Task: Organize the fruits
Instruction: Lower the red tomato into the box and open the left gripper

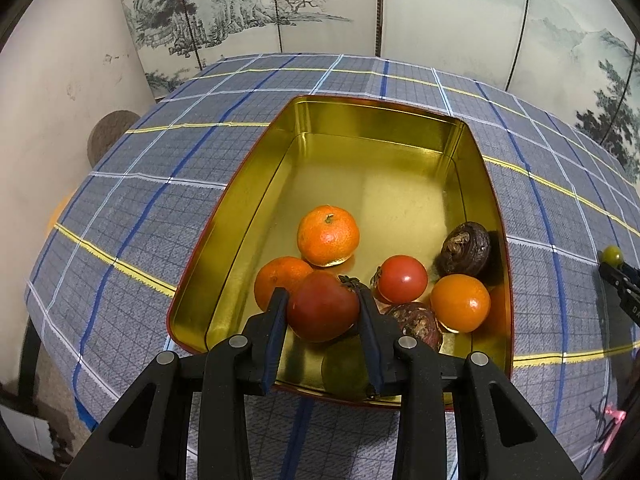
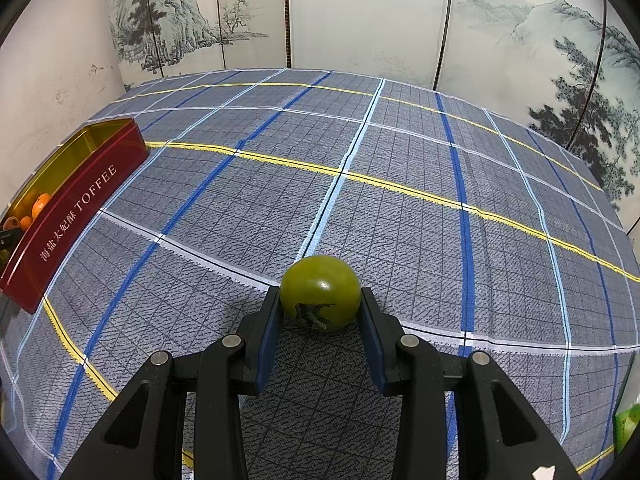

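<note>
So the bench [image 2: 400,216] is covered in a grey-blue plaid cloth with blue, white and yellow stripes, and behind its far edge there's a folding screen [image 2: 360,16] painted with misty mountains and pines, plus a bare cream wall [image 1: 72,60] off the far-left corner.

A red tin [image 2: 80,196] with a gold inside and "TOFFEE" on its long side sits toward the left edge of the bench. In it, bunched at the near end: two mandarins [image 1: 328,235], a small red tomato [image 1: 402,279], a smooth orange fruit [image 1: 460,303] and two dark brown knobbly fruits [image 1: 466,249], one against the right wall. The far half of the tin is bare gold floor.

The left gripper [image 1: 323,306] is over the tin's near end, jaws closed on a dark red tomato [image 1: 322,307]; can't tell whether it's resting on the floor or lifted. A green fruit [image 1: 344,368] shows blurry just below it at the near wall.

The right gripper [image 2: 320,300] is out on the cloth, well apart from the tin, jaws clamped on a green tomato [image 2: 320,292] low at the cloth, stem toward the camera. Lots of open cloth all around it, out to the far and right edges.
</note>
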`<control>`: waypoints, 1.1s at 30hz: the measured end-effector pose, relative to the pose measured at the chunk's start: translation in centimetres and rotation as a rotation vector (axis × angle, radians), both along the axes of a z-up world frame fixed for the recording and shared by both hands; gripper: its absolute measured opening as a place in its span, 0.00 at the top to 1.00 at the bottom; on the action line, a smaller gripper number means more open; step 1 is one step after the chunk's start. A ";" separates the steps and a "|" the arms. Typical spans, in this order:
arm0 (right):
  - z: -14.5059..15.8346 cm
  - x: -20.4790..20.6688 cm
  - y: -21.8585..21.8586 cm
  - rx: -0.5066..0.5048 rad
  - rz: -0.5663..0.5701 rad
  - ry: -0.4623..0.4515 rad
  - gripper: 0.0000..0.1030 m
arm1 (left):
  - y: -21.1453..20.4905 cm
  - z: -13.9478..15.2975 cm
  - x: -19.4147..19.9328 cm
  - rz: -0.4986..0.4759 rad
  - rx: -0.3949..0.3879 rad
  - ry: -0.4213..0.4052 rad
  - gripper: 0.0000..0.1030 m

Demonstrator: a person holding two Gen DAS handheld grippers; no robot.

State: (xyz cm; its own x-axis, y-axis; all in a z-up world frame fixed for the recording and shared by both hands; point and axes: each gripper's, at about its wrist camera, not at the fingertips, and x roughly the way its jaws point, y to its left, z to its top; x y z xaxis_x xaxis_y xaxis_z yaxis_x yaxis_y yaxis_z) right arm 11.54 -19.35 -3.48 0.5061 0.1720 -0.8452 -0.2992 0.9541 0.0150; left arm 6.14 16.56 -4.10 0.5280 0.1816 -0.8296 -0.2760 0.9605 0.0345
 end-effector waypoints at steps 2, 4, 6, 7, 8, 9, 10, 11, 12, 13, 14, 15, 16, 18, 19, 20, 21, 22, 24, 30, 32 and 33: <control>0.0 0.0 0.0 -0.001 0.000 0.000 0.66 | -0.1 0.0 0.0 -0.001 -0.002 -0.003 0.65; 0.0 0.0 0.0 -0.002 0.000 0.000 0.66 | 0.0 0.1 0.0 -0.002 -0.009 -0.008 0.64; 0.0 0.0 0.1 -0.004 0.001 -0.002 0.67 | 0.1 0.1 0.0 -0.004 -0.016 -0.011 0.64; 0.0 0.0 0.0 -0.004 0.001 -0.002 0.67 | 0.2 0.2 0.0 -0.004 -0.019 -0.013 0.64; 0.0 0.0 0.0 -0.005 0.001 -0.002 0.67 | 0.2 0.2 -0.1 -0.004 -0.023 -0.016 0.64; 0.0 0.0 0.0 -0.006 0.000 -0.003 0.67 | 0.2 0.2 -0.1 -0.006 -0.024 -0.018 0.64; 0.0 0.0 0.0 -0.006 -0.002 -0.002 0.67 | 0.2 0.3 -0.1 -0.008 -0.024 -0.021 0.64; 0.0 0.0 0.0 -0.005 -0.006 -0.002 0.67 | 0.1 0.3 -0.2 -0.011 -0.023 -0.024 0.64; 0.0 0.0 0.0 -0.007 -0.008 -0.002 0.67 | 0.1 0.4 -0.3 -0.014 -0.022 -0.028 0.64; -0.1 0.0 0.0 -0.009 -0.011 -0.003 0.67 | 0.0 0.5 -0.3 -0.018 -0.022 -0.033 0.63; 0.0 -0.1 0.0 -0.010 -0.014 -0.003 0.67 | 0.0 0.5 -0.4 -0.022 -0.022 -0.036 0.63; 0.0 -0.1 0.0 -0.010 -0.020 -0.003 0.67 | -0.1 0.6 -0.5 -0.025 -0.021 -0.040 0.63; 0.0 -0.1 0.0 -0.008 -0.022 -0.001 0.67 | -0.1 0.7 -0.5 -0.026 -0.019 -0.044 0.63; 0.1 -0.2 0.1 -0.007 -0.023 -0.004 0.67 | -0.2 0.8 -0.6 -0.030 -0.018 -0.053 0.62; 0.2 -0.3 0.2 -0.007 -0.023 -0.005 0.67 | -0.2 0.9 -0.7 -0.032 -0.019 -0.059 0.62; 0.4 -0.4 0.3 -0.005 -0.021 -0.007 0.67 | -0.3 1.0 -0.8 -0.033 -0.018 -0.064 0.62; 0.5 -0.4 0.5 -0.002 -0.018 -0.008 0.67 | -0.3 1.1 -0.9 -0.035 -0.017 -0.067 0.62; 0.7 -0.5 0.6 0.001 -0.015 -0.012 0.67 | -0.4 1.2 -1.0 -0.037 -0.016 -0.070 0.62; 1.2 -0.6 1.0 0.012 -0.009 -0.016 0.67 | -0.5 1.4 -1.2 -0.042 -0.014 -0.077 0.61; 2.6 -1.2 3.1 0.051 0.039 -0.027 0.67 | -1.0 2.3 -2.0 -0.044 0.007 -0.099 0.58; 3.2 -1.4 4.0 0.063 0.061 -0.033 0.67 | -1.1 2.8 -2.4 -0.045 0.010 -0.110 0.57; 3.5 -1.6 4.5 0.068 0.073 -0.038 0.67 | -1.1 3.0 -2.5 -0.045 0.010 -0.114 0.56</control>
State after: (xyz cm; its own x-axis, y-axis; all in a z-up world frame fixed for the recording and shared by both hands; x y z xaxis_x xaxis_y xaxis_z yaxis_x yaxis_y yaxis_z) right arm 9.97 -14.81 0.04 0.5212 0.2660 -0.8109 -0.3694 0.9269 0.0667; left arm 3.65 15.43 -1.12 0.6263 0.1638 -0.7622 -0.2355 0.9718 0.0154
